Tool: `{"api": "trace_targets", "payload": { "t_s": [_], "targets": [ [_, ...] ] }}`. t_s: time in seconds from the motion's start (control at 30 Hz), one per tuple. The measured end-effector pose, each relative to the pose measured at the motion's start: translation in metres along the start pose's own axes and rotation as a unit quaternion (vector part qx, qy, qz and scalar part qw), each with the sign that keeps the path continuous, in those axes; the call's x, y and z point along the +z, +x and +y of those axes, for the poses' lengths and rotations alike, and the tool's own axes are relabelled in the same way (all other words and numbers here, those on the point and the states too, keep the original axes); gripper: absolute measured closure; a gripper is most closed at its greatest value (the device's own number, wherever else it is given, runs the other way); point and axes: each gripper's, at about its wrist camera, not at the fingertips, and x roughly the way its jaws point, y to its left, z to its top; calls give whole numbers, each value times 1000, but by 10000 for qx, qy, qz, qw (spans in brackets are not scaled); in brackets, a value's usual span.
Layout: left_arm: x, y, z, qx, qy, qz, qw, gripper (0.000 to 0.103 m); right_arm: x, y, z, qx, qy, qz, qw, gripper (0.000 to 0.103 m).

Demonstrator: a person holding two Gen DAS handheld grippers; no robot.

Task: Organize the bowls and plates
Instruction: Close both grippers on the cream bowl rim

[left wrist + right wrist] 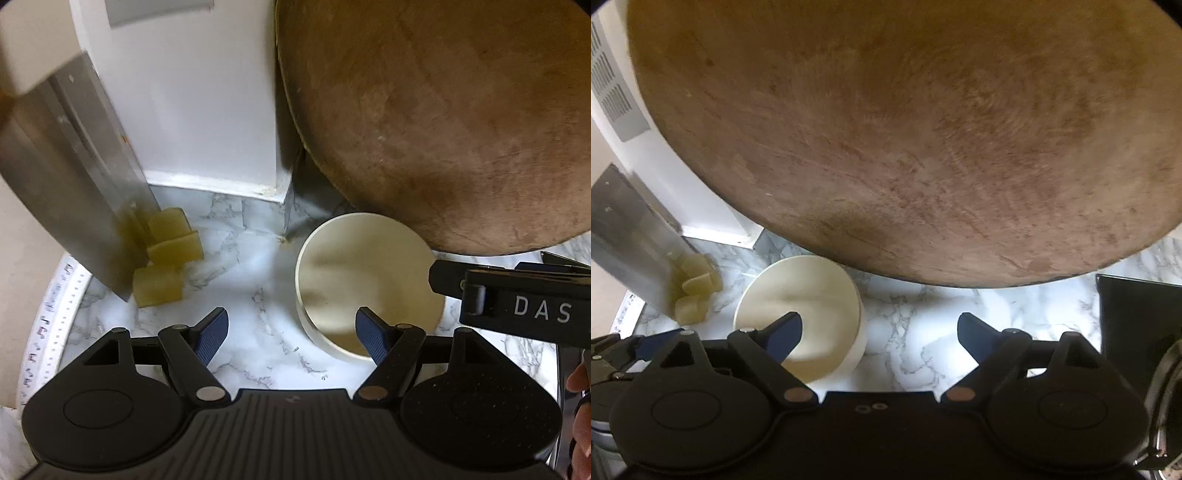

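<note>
One cream bowl (369, 273) stands upright and empty on the marble counter (251, 295), just in front of a big round wooden board. My left gripper (293, 330) hovers open over the bowl's near left rim: its right finger is above the inside, its left finger above bare marble. In the right wrist view the same bowl (798, 295) lies low and left. My right gripper (880, 326) is open astride the bowl's right wall, left finger over the inside. No pad presses on the bowl.
The round wooden board (886, 140) leans against the wall and overhangs the bowl's far side. A steel panel (62, 177) and yellowish sponge blocks (166, 258) sit at the left. A black box (1137, 317) stands at the right. A hand (581, 417) shows at the edge.
</note>
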Motion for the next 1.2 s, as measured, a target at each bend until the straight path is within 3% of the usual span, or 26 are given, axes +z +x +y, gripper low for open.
{"api": "trace_targets", "payload": {
  "t_s": [0.27,0.37,0.4,0.47,0.63,0.73,0.8,0.9,1.0,1.03,1.2],
  "targets": [
    [8,20,2,42,-132,143,9998,28,3,32,-1,-6,209,278,9994,32],
    [10,24,2,82,-155,165,9997,28,3,37,-1,-15,260,295,9992,35],
    [10,26,2,72,-163,182,9997,32,3,38,-1,-2,272,301,9992,37],
    [11,29,0,29,-130,214,9997,34,4,40,0,38,283,323,9991,47],
    [14,30,-1,94,-49,197,9997,35,6,46,-3,41,328,348,9988,51],
    [15,32,3,18,-221,276,9994,47,7,50,-7,124,343,414,9985,57],
    [17,33,6,-35,-310,301,9991,49,6,48,-9,173,315,424,9985,59],
    [19,36,6,-59,-371,362,9986,71,5,50,-9,236,285,436,9984,60],
    [20,36,7,-55,-450,376,9983,77,5,51,-6,250,287,459,9982,64],
    [20,36,7,-57,-444,383,9983,83,5,51,-5,265,252,461,9983,69],
    [20,37,5,-71,-448,439,9980,89,3,47,0,348,181,434,9983,88]
  ]
}}
